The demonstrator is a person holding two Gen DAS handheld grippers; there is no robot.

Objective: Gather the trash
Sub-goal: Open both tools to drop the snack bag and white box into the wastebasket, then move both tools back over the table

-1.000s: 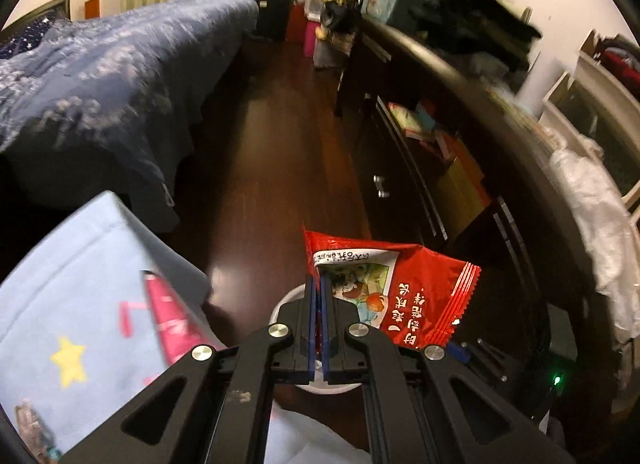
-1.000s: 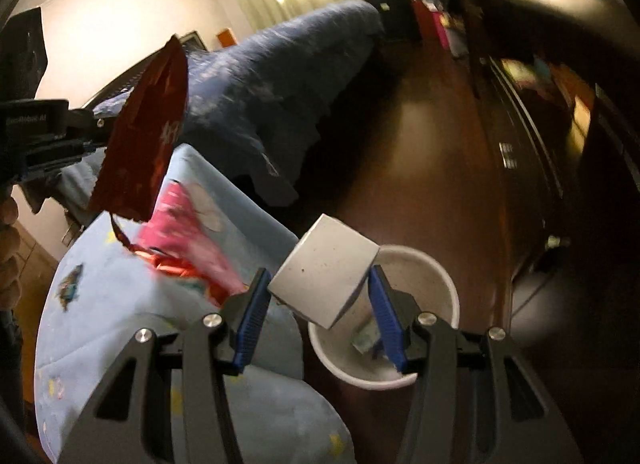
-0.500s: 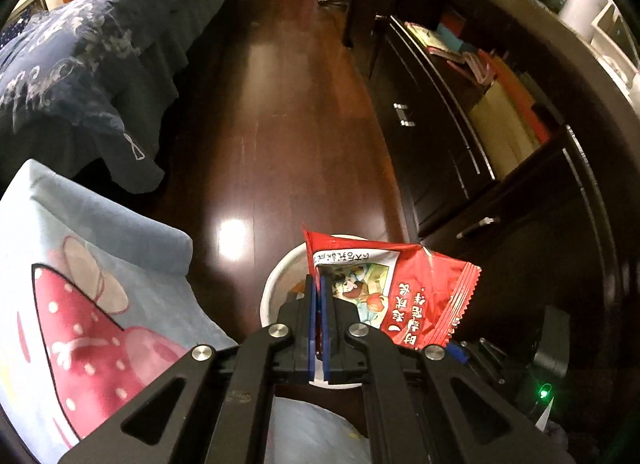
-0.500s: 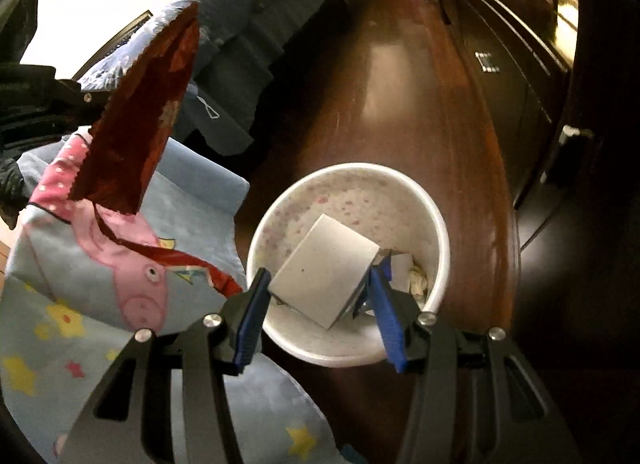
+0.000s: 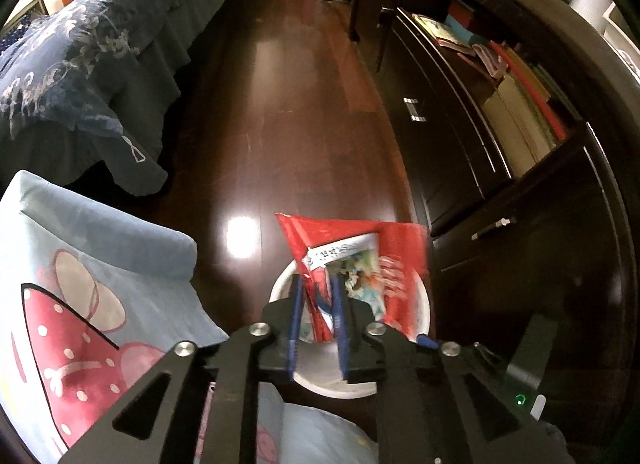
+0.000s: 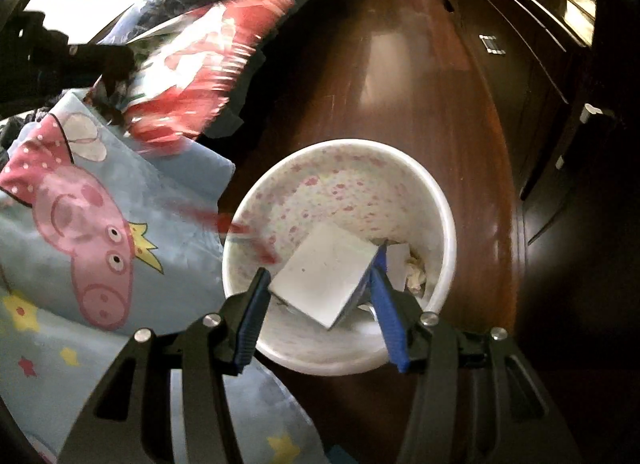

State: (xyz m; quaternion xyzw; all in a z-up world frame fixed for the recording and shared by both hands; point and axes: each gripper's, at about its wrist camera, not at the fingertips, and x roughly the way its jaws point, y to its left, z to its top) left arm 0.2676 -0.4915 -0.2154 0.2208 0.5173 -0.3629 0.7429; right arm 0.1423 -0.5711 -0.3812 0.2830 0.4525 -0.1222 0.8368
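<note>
a: two pieces of trash were over the white round plastic bin with pink speckles inside [image 6: 440,208] at once. how should the drop have gone?

b: by letting each piece fall clear before lifting, and keeping both tools above the rim so nothing landed on the light blue cartoon-pig blanket [image 6: 80,248] beside it.

a: where was the red crinkly foil snack wrapper [image 5: 360,260]?

b: between the blue pads of the left gripper [image 5: 316,314], whose jaws were opening. the wrapper was blurred and looked loose, hanging over the bin's mouth, with small gaps showing at the pads.

a: and the right gripper [image 6: 320,298]?

b: its jaws were opening too. the flat white square card or box [image 6: 326,274] sat tilted between them, inside the bin's opening. one corner was against the right pad, the left edge just beside the left pad. i judged it was being let go, though i could not tell whether it was already free.
</note>
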